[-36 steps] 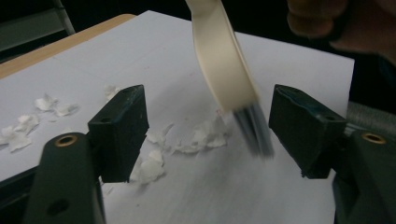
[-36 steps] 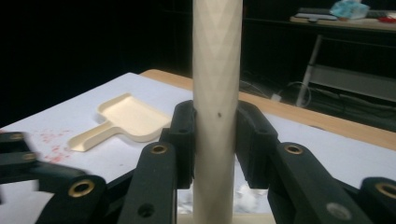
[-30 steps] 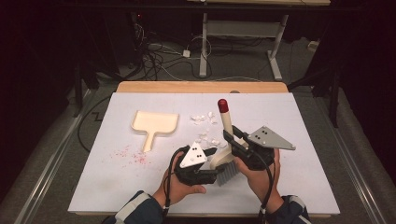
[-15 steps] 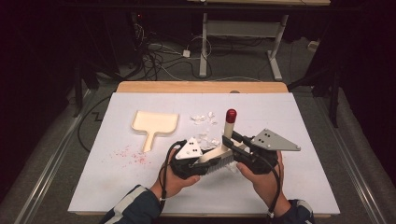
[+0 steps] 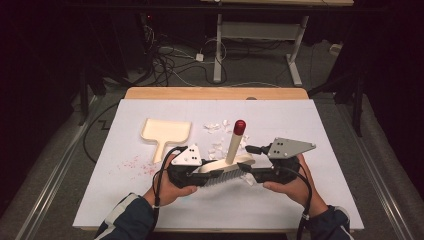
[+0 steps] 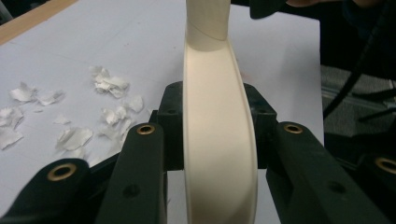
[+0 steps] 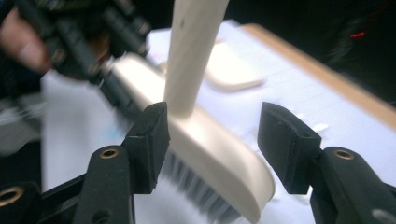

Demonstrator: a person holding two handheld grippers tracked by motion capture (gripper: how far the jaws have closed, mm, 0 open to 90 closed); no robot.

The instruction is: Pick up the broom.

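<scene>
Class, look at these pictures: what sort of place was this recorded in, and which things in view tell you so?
Probably a lab or workshop test bench, not a home. A white table stands in a dark room, loose cables trail on the floor, and a bare metal desk frame stands behind.

A lab or test room: beyond the grippers, a tangle of cables [image 5: 170, 60] lies on the dark floor around a bare metal desk frame [image 5: 260, 40], with the paper-covered table [image 5: 325, 150] beneath them.
</scene>
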